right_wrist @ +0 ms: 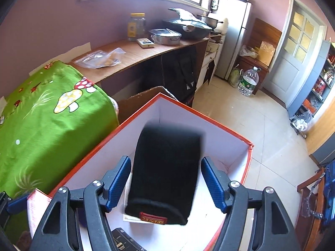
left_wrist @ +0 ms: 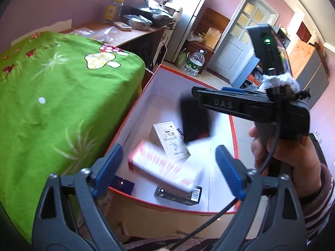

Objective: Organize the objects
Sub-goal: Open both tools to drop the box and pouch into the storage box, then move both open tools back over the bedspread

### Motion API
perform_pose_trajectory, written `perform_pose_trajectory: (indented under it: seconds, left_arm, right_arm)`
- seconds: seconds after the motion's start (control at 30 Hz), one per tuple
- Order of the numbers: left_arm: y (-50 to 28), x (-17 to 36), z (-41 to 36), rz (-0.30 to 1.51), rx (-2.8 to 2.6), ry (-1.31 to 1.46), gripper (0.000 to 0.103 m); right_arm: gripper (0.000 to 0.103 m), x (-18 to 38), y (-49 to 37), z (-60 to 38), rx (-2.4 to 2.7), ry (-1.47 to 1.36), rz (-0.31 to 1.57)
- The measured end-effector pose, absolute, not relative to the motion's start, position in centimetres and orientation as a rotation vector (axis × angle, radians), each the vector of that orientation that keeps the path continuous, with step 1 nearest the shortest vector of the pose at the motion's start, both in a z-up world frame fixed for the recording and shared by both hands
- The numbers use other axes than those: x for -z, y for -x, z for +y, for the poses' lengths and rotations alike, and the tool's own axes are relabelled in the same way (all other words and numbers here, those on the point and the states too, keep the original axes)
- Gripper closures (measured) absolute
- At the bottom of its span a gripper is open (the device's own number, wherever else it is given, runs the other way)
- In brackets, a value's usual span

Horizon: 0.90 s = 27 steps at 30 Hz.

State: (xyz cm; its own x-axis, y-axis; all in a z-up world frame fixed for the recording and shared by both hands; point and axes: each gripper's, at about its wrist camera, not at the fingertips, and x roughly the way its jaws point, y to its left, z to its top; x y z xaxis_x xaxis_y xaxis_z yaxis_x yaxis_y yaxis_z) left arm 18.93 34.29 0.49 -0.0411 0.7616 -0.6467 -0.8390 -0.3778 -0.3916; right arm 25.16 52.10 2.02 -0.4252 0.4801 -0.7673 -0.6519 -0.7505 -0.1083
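Observation:
An orange-rimmed carton [left_wrist: 232, 129] with white walls stands on the floor beside the table. My left gripper [left_wrist: 168, 169] is open above its near end. A blurred pink-and-white box [left_wrist: 165, 167] hangs loose between the pads, touching neither. On the carton floor lie a white printed box [left_wrist: 170, 143] and a black box [left_wrist: 178, 194]. My right gripper [right_wrist: 166, 185] is open over the carton [right_wrist: 209, 118]. A black pouch [right_wrist: 165, 171] with a red label sits between its blue pads with a gap on each side, its top edge blurred. A hand [left_wrist: 289, 156] holds that gripper's handle.
A table under a green mushroom-print cloth [left_wrist: 62, 94] borders the carton on the left. Behind it a wooden counter [right_wrist: 136, 54] carries a jar, pans and a plastic bag. A fridge [right_wrist: 234, 37], a water bottle [right_wrist: 249, 81] and a door [right_wrist: 293, 48] stand across the tiled floor.

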Motion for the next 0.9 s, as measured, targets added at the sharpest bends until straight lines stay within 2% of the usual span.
perform_pose_trajectory:
  seconds: [0.17,0.4,0.63,0.73,0.83,0.9]
  left_arm:
    - [-18.8,-1.1,33.3,0.084,-1.704,1.0,0.007]
    - [-16.8,-3.7,28.8,-0.014,-1.776,0.993,0.007]
    - [-13.1,-5.4,19.1,-0.069,-2.036,1.032,0.007]
    - [-12.1,-6.1,15.1,-0.095,-2.131,1.028,0.007]
    - [-10.6,-6.8,10.3,-0.159,-2.251,1.022,0.007]
    - [-9.4,-7.2,7.4,-0.203,-2.335,1.031,0.007]
  right_arm:
    - [0.027,-2.3,-25.5,52.6,-2.171,1.064,0.274]
    - [0.027,-4.2,-24.7,50.8,-2.127,1.068,0.243]
    - [0.026,-11.9,-22.7,42.7,-2.306,0.965,0.29]
    - [0.022,-15.9,-21.7,37.4,-2.515,0.916,0.346]
    - [0.019,-18.4,-20.2,32.8,-2.722,0.974,0.346]
    - [0.019,-19.9,-19.4,29.4,-2.868,1.055,0.275]
